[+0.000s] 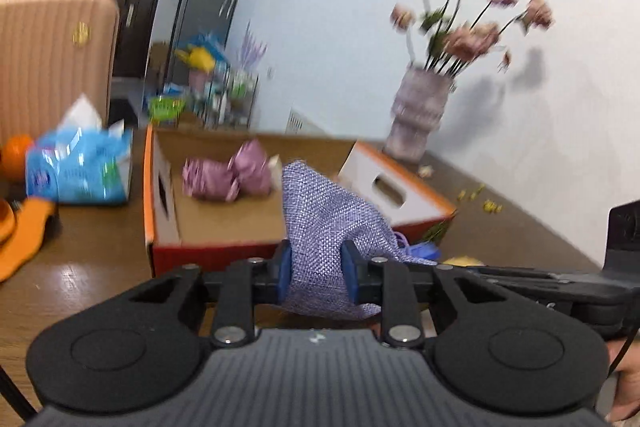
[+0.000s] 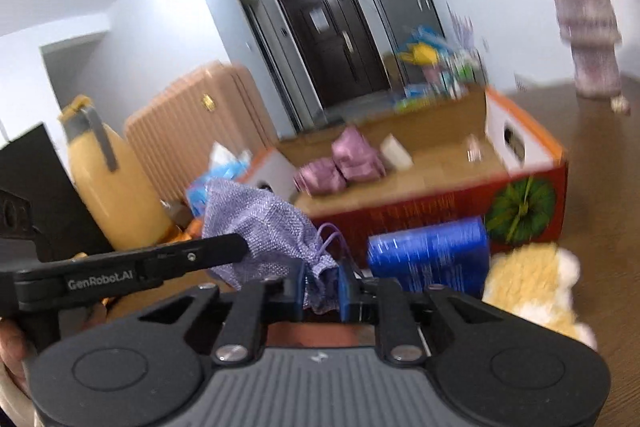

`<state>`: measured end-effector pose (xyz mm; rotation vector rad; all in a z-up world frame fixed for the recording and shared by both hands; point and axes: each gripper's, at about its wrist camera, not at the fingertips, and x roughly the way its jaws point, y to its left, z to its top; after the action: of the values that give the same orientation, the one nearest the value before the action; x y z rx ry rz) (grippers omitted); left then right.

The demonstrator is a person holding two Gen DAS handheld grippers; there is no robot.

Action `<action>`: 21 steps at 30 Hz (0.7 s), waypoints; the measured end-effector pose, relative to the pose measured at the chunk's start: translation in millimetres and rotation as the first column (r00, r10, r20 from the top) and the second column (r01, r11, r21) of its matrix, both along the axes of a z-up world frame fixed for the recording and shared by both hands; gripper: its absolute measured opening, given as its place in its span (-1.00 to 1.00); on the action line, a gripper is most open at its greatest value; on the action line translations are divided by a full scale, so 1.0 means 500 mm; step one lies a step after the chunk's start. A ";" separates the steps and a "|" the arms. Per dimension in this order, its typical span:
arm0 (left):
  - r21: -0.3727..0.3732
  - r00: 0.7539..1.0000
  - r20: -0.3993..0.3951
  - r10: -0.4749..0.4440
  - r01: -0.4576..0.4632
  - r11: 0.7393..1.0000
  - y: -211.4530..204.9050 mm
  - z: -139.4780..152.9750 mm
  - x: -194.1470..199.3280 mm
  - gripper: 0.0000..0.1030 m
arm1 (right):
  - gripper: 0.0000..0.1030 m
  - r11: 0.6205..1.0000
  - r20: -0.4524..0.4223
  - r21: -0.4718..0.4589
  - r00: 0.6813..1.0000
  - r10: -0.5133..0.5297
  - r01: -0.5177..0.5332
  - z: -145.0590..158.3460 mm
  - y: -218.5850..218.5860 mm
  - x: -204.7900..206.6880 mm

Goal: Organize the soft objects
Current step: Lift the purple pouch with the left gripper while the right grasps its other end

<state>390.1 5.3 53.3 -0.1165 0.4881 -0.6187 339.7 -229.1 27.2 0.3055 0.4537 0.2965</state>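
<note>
While held: lilac woven drawstring pouch, light, limp, sagging.
Left tongs: pinching its body.
Right tongs: clamping its gathered neck.
Best hold: bunched fabric.

A ribbed pale vase of pink flowers stands at the far right of the brown wooden counter. At far left sits a blue tissue pack, with a ribbed peach suitcase behind it. A yellow lidded jug stands left; a blue cylindrical can lies near.
</note>
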 end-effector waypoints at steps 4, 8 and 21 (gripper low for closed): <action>-0.009 1.000 0.019 0.022 -0.022 1.000 0.004 0.057 -0.081 -0.49 | -0.69 0.999 0.045 -0.004 0.998 0.053 -0.053 0.051 -0.007 -0.062; -0.034 0.996 -0.076 0.049 -0.052 0.998 0.020 0.051 -0.173 -0.49 | -0.69 0.990 -0.003 0.013 0.990 0.142 -0.142 0.058 -0.021 -0.136; -0.045 0.932 -0.314 0.179 -0.203 0.978 0.060 -0.088 -0.379 -0.01 | -0.63 0.993 -0.166 0.008 0.979 0.118 -0.118 -0.047 -0.002 -0.275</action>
<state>200.5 35.1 9.4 -0.3345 0.7462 -0.4278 202.1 -230.0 3.5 0.3037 0.6385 0.3879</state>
